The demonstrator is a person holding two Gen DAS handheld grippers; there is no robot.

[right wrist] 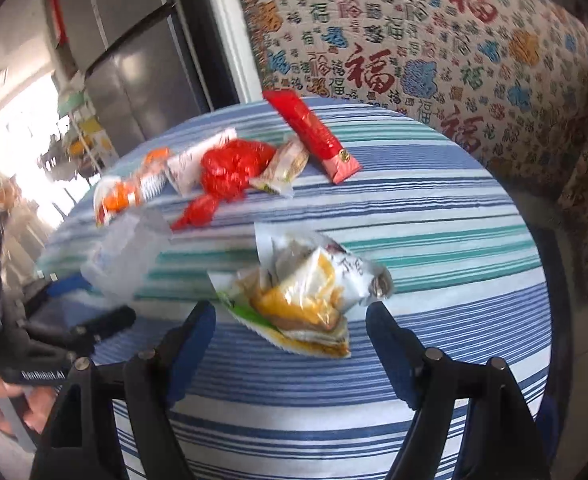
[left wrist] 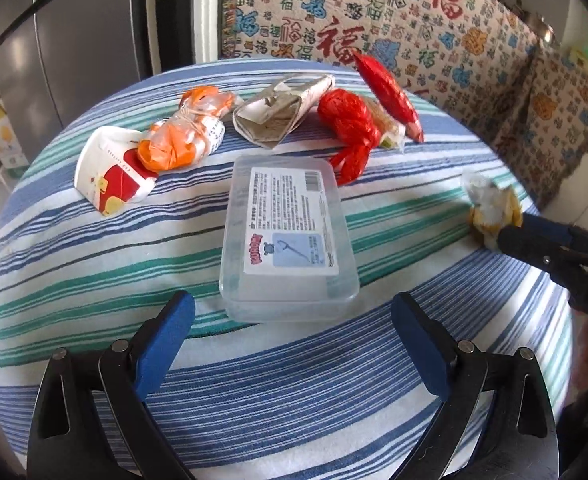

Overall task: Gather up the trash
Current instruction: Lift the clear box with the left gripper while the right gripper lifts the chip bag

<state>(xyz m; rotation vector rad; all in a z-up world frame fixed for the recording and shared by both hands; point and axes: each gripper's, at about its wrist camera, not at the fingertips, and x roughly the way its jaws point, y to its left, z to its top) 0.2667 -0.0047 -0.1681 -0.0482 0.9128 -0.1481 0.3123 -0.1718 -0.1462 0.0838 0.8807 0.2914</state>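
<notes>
Left wrist view
My left gripper [left wrist: 292, 322]: fingers spread wide at the bottom of the frame, blue pads bare, nothing between them.
Clear plastic box [left wrist: 290, 236]: centre of the frame, just beyond my fingertips, lying flat on the striped tablecloth [left wrist: 74, 264]; see-through, rounded corners, a white printed label on its upper face.
Paper cup [left wrist: 110, 172]: left of centre, tipped on its side, white with red and yellow print.
Orange plastic bag [left wrist: 186, 136]: crumpled, its end pushed into the cup's mouth.
Grey folded wrapper [left wrist: 282, 110]: upper centre, creased.
Red knotted bag [left wrist: 349, 124]: right of the grey wrapper, twisted tail pointing down.
Red stick packet [left wrist: 389, 92]: upper right, slanted.
My right gripper [left wrist: 505, 232]: right edge, its tips at a crumpled yellow-and-white wrapper [left wrist: 489, 208]; I cannot tell from here whether it is gripped.

Right wrist view
My right gripper [right wrist: 290, 320]: fingers spread apart at the bottom of the frame, not pinching anything.
Yellow-and-white wrapper [right wrist: 305, 292]: centre, between and just beyond my fingertips on the cloth; crinkled clear film, yellow and brown print, green edge.
Red stick packet [right wrist: 313, 136]: upper centre, flat.
Red knotted bag [right wrist: 230, 172]: left of it, blurred.
Patterned cloth [right wrist: 433, 52]: upper right, behind the table.
</notes>
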